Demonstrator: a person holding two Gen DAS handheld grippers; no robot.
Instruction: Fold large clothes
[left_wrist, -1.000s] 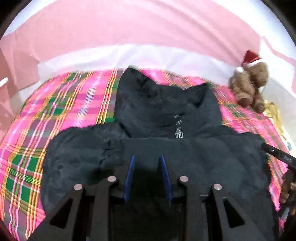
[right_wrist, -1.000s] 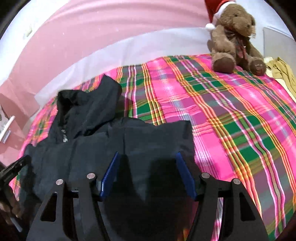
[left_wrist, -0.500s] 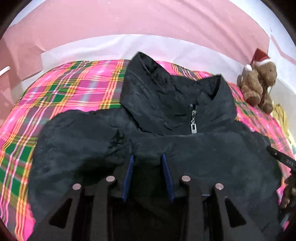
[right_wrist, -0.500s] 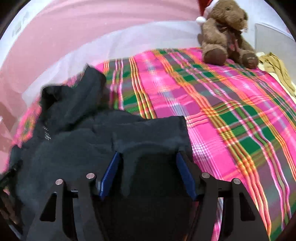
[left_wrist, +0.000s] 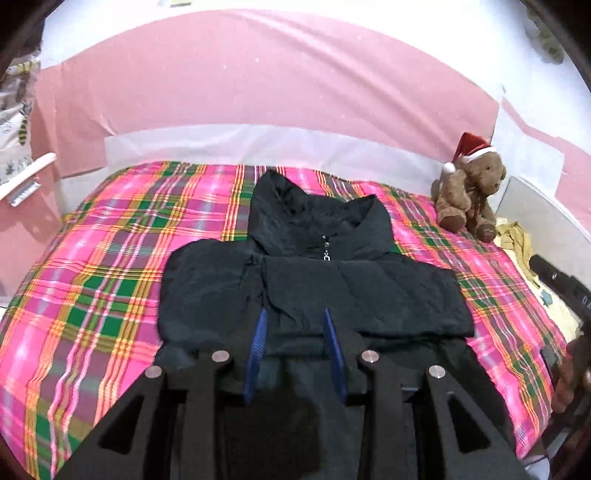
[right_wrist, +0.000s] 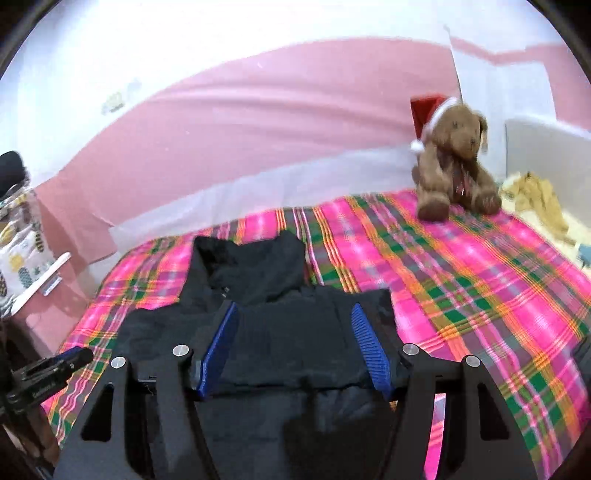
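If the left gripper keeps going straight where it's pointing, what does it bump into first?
Probably the black jacket: the left gripper points down at its folded body, well before the teddy bear.

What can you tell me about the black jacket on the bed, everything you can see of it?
The black jacket looks thin, matte and slightly crinkled. It lies on the plaid bedspread, collar away from the cameras, with a small metal zip pull at the neck. Its lower part is folded up over the chest. It fills the view between each gripper's fingers; whether either holds it is unclear.
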